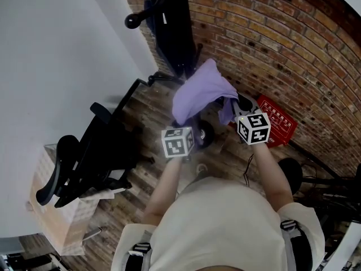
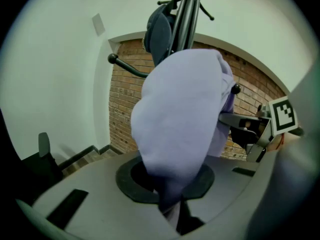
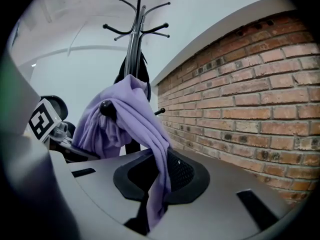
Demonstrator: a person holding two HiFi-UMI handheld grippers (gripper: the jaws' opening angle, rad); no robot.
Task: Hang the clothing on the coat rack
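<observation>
Purple clothing [image 1: 198,92], long axis left gripper [image 1: 185,124] to right gripper [image 1: 237,107]

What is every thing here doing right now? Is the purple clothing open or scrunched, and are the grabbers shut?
purple garment: scrunched, held up beside the rack, pinched at both ends.
left gripper: shut on the purple garment.
right gripper: shut on the purple garment.
coat rack: upright, top pegs bare.
dark garment: hanging on the coat rack.
</observation>
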